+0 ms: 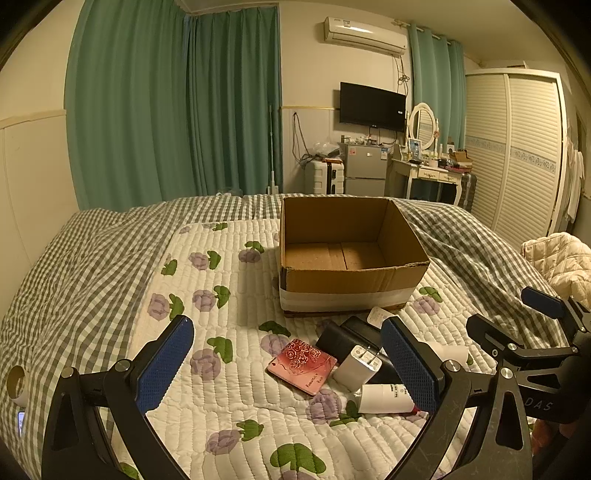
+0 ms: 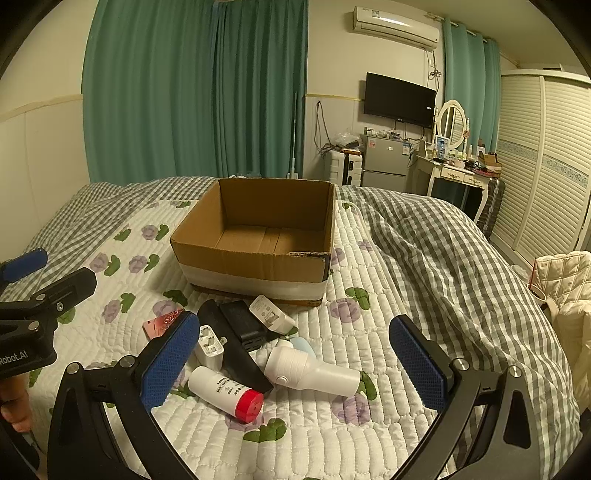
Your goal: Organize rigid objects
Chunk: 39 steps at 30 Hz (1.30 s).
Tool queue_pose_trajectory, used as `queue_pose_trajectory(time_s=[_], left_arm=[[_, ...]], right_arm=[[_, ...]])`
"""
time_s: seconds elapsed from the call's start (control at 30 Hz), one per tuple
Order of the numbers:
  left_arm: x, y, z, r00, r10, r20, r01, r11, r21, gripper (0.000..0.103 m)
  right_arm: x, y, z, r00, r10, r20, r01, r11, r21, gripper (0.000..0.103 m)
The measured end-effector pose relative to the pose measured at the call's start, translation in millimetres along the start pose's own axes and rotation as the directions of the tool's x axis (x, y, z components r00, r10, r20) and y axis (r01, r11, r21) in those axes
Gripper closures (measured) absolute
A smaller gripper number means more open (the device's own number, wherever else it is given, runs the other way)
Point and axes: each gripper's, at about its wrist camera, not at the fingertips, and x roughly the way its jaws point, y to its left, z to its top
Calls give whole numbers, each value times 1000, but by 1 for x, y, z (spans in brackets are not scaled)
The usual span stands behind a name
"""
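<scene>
- Left gripper (image 1: 286, 363): jaws spread wide, empty, hovering over the quilt (image 1: 229, 398).
- Pink phone (image 1: 302, 366), white charger (image 1: 357, 366), black cases (image 2: 236, 332), red-capped bottle (image 2: 226, 393), white handheld device (image 2: 310, 369): clustered on the quilt just before the box.
- Cardboard box (image 2: 255, 264): open, empty.
- Right gripper (image 2: 293, 363): jaws wide, empty.

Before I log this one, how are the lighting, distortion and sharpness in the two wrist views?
Left wrist view: dim yellowish cast, strong fisheye bending, dark vignette corners, cardboard box sharp, its inside shadowed. Right wrist view: same warm tint and curvature, soft glare on the air conditioner, pile of items legible, no motion blur.
</scene>
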Motion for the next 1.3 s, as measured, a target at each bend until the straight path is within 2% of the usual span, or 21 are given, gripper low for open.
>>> queue_pose_trajectory(time_s=[0.53,0.83,1.0,1.13,1.23,1.3], left_arm=[[-1,0,-1,1000,-1,-4,1,1000,-3,0],[-4,-2,-1,1000,-13,-22,13,1000,24,0],[-4,8,0,999,4,-40,-2,999,41,0],[10,25,-9,995,9,-98,-4,999,51,0],[28,32,-21,988,16,-155,-7,998,60,0],[42,36,-31,979,24,-203,-12,998,59,0]], right_arm=[[2,3,-2,1000,-2,-3,2,1000,-8,0],[2,8,-4,1000,2,-13,-2,1000,-15,0],[-3,11,-2,1000,2,-23,-2,1000,-10,0],[3,21,-10,997,-15,-80,14,1000,-14,0],[23,35,-25,984,-9,-180,6,1000,-17,0],[44,46,-38,966,8,-259,-12,1000,-10,0]])
